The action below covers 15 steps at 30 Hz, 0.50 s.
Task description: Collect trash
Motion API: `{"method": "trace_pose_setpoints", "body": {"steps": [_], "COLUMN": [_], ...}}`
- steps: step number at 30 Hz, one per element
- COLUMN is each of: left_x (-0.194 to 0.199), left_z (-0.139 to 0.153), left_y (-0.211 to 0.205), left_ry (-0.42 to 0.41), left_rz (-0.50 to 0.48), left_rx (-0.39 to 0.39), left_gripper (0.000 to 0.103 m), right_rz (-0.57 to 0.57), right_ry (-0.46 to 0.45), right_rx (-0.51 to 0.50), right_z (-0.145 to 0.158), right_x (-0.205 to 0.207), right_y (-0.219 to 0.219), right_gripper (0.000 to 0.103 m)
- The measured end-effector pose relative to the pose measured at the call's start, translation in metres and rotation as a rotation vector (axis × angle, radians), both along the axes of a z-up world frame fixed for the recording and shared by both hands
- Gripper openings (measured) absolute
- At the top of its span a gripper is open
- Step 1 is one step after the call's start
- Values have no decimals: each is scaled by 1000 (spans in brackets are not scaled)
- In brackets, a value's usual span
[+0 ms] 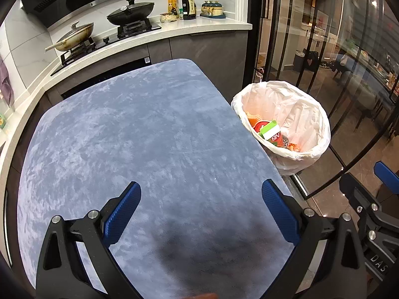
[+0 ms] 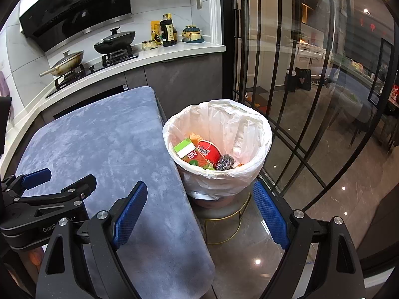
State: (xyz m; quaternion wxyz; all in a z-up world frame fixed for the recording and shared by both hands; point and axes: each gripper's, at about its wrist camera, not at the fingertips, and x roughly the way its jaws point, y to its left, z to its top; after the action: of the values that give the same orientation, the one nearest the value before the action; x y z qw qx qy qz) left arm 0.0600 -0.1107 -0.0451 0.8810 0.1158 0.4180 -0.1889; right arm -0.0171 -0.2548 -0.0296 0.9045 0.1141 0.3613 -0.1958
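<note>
A bin [image 2: 249, 124] lined with a white bag stands right of the grey-blue table [image 2: 99, 144]. In it lie a green and orange carton [image 2: 190, 153], a red cup [image 2: 208, 149] and a steel scourer [image 2: 224, 162]. The bin [image 1: 311, 109] and carton [image 1: 270, 131] also show in the left wrist view. My left gripper [image 1: 202, 194] is open and empty above the table [image 1: 137, 129]. My right gripper [image 2: 199, 196] is open and empty, over the table's right edge in front of the bin. The left gripper's side [image 2: 37, 182] shows in the right wrist view.
A kitchen counter [image 1: 199, 28] runs behind the table with a stove, two pans [image 1: 129, 13], a dark bottle [image 1: 188, 3] and jars. Black-framed glass doors [image 2: 299, 99] stand right of the bin. The bin sits on a gold wire stand [image 2: 237, 214] on a glossy floor.
</note>
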Motion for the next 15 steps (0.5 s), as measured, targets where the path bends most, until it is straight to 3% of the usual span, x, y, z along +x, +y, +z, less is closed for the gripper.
{"method": "trace_pose_setpoints", "body": {"steps": [15], "left_x": [-5], "left_z": [-3], "left_y": [-5], "left_ry": [-3], "left_rz": [-11], "left_rx": [7], "left_gripper": [93], "right_rz": [-10], "right_ry": [20], "right_rx": [3], "right_z": [-5], "right_x": [1], "right_y": [-4], "right_gripper": [84]}}
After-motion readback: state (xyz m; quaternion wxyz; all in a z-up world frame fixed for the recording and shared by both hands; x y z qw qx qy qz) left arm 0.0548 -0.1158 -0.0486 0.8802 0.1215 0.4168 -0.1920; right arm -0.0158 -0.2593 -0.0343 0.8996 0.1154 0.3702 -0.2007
